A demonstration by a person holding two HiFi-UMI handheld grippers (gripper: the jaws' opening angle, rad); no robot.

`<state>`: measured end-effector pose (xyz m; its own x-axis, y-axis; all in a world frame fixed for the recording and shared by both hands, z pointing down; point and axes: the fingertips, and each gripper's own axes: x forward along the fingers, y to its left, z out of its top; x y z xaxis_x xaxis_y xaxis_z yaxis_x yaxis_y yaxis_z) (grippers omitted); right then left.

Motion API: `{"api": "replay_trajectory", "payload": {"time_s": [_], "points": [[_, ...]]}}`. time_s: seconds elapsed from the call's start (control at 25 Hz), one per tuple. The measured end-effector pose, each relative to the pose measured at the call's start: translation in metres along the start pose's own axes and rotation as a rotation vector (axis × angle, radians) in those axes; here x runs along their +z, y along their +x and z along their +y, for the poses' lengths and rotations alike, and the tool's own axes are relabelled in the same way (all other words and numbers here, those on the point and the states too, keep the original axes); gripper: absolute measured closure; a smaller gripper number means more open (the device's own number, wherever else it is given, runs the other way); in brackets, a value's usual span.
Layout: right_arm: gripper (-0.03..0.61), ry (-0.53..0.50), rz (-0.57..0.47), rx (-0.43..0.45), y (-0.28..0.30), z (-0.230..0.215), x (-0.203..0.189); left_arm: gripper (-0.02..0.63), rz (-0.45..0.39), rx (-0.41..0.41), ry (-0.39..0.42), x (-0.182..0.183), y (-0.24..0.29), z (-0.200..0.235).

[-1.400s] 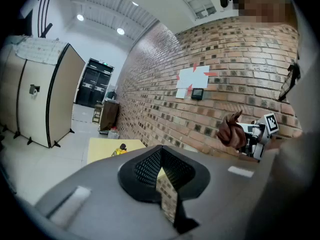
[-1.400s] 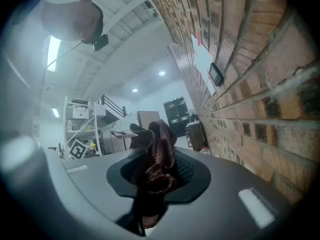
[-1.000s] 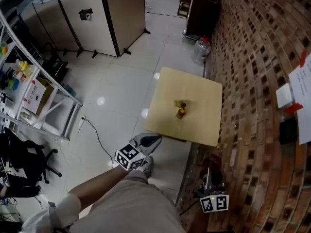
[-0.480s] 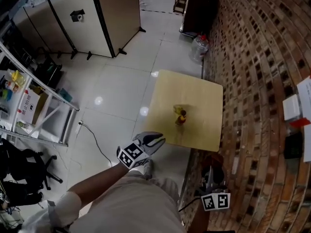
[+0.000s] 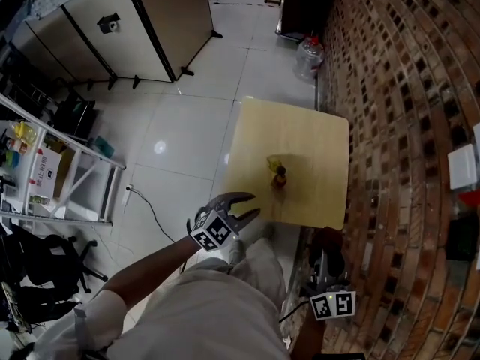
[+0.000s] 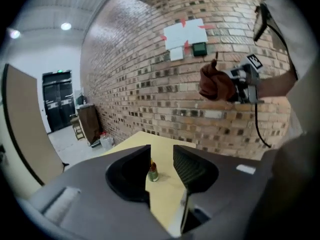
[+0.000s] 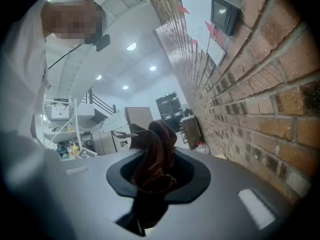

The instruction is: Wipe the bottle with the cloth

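Just been spreading the jaws of the left gripper (image 5: 249, 205), empty, toward the bottle (image 5: 280, 176) upright on the table (image 5: 315, 141), well apart, right gripper (image 7: 157, 176) clamped on the cloth (image 7: 155, 144): seemingly readying 1 grab, wiping not begun

Even indoor light, strong fisheye bend in every view.

I see ceiling lamps (image 6: 66, 26) as the source. They glare back as white spots off the glossy floor (image 5: 160, 148), and the bottle (image 5: 280, 177) throws only a short, soft shadow on the table (image 5: 300, 126). The brick wall (image 5: 397, 126) bows hard toward the head view's edge. Both gripper views sit inside black rounded corners with a soft foreground, and the cloth (image 7: 152, 159) reads dark, nearly without detail.
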<state>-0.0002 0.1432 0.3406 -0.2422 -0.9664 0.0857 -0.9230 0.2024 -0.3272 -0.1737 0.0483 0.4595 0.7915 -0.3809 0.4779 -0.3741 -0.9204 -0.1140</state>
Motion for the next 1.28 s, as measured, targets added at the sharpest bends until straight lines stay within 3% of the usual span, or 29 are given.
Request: {"api": "replay_trajectory", "payload": {"time_s": [0.24, 0.36, 0.52, 0.72, 0.92, 1.12, 1.28], "points": [[0.491, 0.035, 0.024, 0.04, 0.039, -0.029, -0.002, 0.425, 0.13, -0.078, 0.246, -0.012, 0.041, 0.012], [0.491, 0.031, 0.043, 0.064, 0.065, -0.053, -0.001, 0.425, 0.184, -0.101, 0.265, -0.015, 0.068, 0.019], [0.491, 0.008, 0.092, 0.111, 0.099, -0.073, -0.012, 0.425, 0.231, -0.093, 0.159, -0.025, 0.098, 0.027], [0.491, -0.017, 0.178, 0.162, 0.13, -0.086, -0.046, 0.426, 0.266, -0.04, -0.093, -0.051, 0.126, 0.041], [0.491, 0.024, 0.243, 0.186, 0.154, -0.093, -0.079, 0.431, 0.266, -0.015, -0.313, -0.078, 0.151, 0.041], [0.491, 0.122, 0.276, 0.162, 0.18, -0.106, -0.103, 0.431, 0.283, 0.013, -0.423, -0.096, 0.172, 0.046], [0.491, 0.18, 0.343, 0.156, 0.197, -0.118, -0.142, 0.431, 0.312, 0.009, -0.435, -0.107, 0.181, 0.041]]}}
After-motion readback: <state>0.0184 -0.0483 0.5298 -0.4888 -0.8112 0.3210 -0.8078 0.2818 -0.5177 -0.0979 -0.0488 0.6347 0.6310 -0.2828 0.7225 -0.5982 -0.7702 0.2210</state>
